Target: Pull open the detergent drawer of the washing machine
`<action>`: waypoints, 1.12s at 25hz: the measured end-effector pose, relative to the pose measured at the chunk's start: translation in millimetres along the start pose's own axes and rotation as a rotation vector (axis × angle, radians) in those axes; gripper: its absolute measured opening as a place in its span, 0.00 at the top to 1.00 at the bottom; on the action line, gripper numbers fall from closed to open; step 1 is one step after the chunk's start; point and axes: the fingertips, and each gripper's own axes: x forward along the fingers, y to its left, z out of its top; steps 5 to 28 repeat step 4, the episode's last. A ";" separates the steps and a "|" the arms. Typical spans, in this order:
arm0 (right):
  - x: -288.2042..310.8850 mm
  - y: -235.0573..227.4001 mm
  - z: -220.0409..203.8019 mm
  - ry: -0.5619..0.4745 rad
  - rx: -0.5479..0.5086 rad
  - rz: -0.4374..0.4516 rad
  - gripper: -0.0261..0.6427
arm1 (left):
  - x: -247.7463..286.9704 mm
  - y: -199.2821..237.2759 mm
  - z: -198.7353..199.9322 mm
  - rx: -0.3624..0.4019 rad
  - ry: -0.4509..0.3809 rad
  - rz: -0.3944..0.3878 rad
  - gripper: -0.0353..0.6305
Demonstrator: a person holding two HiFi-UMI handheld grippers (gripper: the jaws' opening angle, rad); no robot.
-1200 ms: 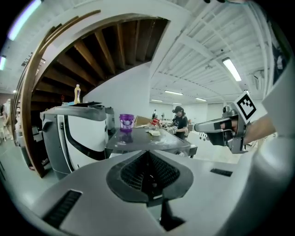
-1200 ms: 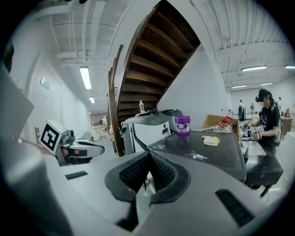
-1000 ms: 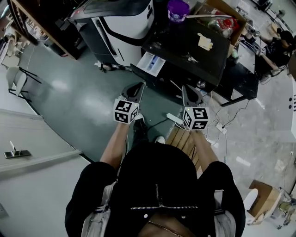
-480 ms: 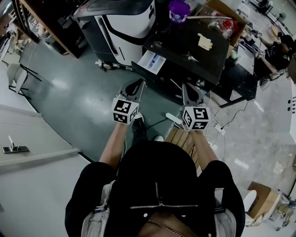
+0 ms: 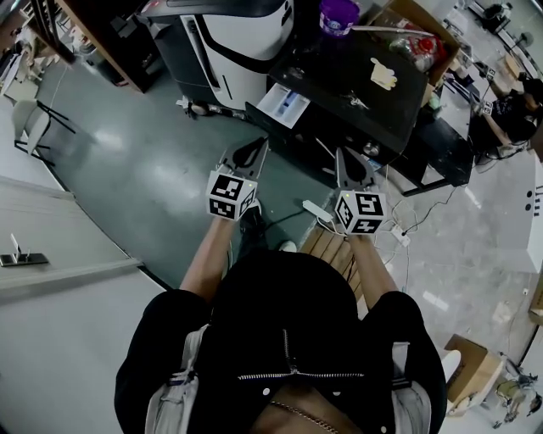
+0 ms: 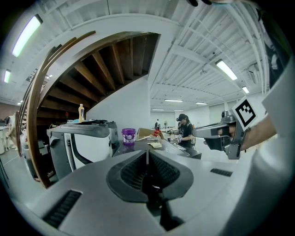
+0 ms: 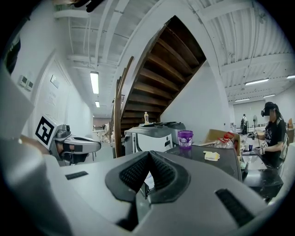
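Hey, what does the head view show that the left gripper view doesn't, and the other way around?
Only the head view: the detergent drawer, pulled out of the dark washing machine, the white power strip on the floor, and the left gripper from outside. Only the left gripper view: the ceiling strip lights, the beams under the staircase, and its own jaws, closed with nothing between them. Both: the purple tub and the right gripper.
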 end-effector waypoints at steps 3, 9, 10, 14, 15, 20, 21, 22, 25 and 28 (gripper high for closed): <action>3.2 0.4 -0.7 0.003 0.003 0.002 0.96 | 0.7 0.5 -1.6 0.000 0.006 0.000 0.90; 4.1 0.6 -0.8 0.004 0.004 0.002 0.96 | 0.8 0.7 -2.2 -0.001 0.008 -0.001 0.90; 4.1 0.6 -0.8 0.004 0.004 0.002 0.96 | 0.8 0.7 -2.2 -0.001 0.008 -0.001 0.90; 4.1 0.6 -0.8 0.004 0.004 0.002 0.96 | 0.8 0.7 -2.2 -0.001 0.008 -0.001 0.90; 4.1 0.6 -0.8 0.004 0.004 0.002 0.96 | 0.8 0.7 -2.2 -0.001 0.008 -0.001 0.90; 4.1 0.6 -0.8 0.004 0.004 0.002 0.96 | 0.8 0.7 -2.2 -0.001 0.008 -0.001 0.90; 4.1 0.6 -0.8 0.004 0.004 0.002 0.96 | 0.8 0.7 -2.2 -0.001 0.008 -0.001 0.90; 4.1 0.6 -0.8 0.004 0.004 0.002 0.96 | 0.8 0.7 -2.2 -0.001 0.008 -0.001 0.90; 4.1 0.6 -0.8 0.004 0.004 0.002 0.96 | 0.8 0.7 -2.2 -0.001 0.008 -0.001 0.90; 4.1 0.6 -0.8 0.004 0.004 0.002 0.96 | 0.8 0.7 -2.2 -0.001 0.008 -0.001 0.90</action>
